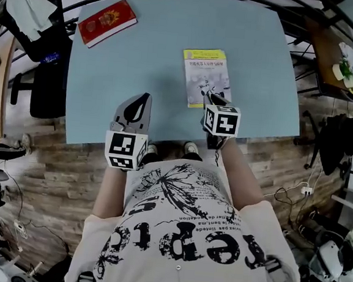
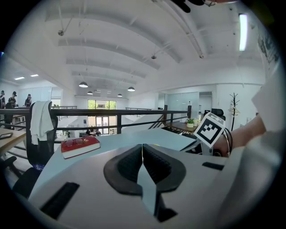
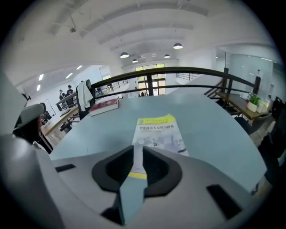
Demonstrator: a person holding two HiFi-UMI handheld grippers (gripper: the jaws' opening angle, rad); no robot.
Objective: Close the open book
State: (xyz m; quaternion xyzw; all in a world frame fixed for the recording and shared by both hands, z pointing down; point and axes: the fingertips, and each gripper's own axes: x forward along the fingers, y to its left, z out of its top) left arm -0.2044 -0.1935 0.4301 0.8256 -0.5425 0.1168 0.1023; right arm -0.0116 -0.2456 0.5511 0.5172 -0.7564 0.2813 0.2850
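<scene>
Item: book (image 1: 205, 77). It is closed and lies flat, cover up. The cover is pale grey-white with a yellow band along its far edge, lines of dark print under the band and a grey illustration below those.

Place: it lies on the light blue table (image 1: 140, 60), right of centre in the head view, with its lower edge not far from the table's near edge.

Relation to the right gripper (image 1: 212, 97): in the head view the tips overlap the book's lower right part. In the right gripper view the cover lies beyond and below the jaws. We see a strip of cover and a little yellow through the narrow gap between them. The jaws stand slightly apart and the pads press on nothing. We record this gripper as released and empty.

Left gripper (image 1: 145, 96): it sits at lower centre-left in the head view, over the table's near edge and well apart from the book. The left gripper view shows its jaws clenched, tip against tip, with nothing between them.

Other entries:
- Red book (image 1: 107, 22), closed, at the table's upper left corner. A pair of glasses (image 2: 73, 142) rests on it.
- Chair (image 1: 34, 8) draped with a white garment, beyond that corner.
- Person's printed white shirt (image 1: 181, 230), filling the lower frame.
</scene>
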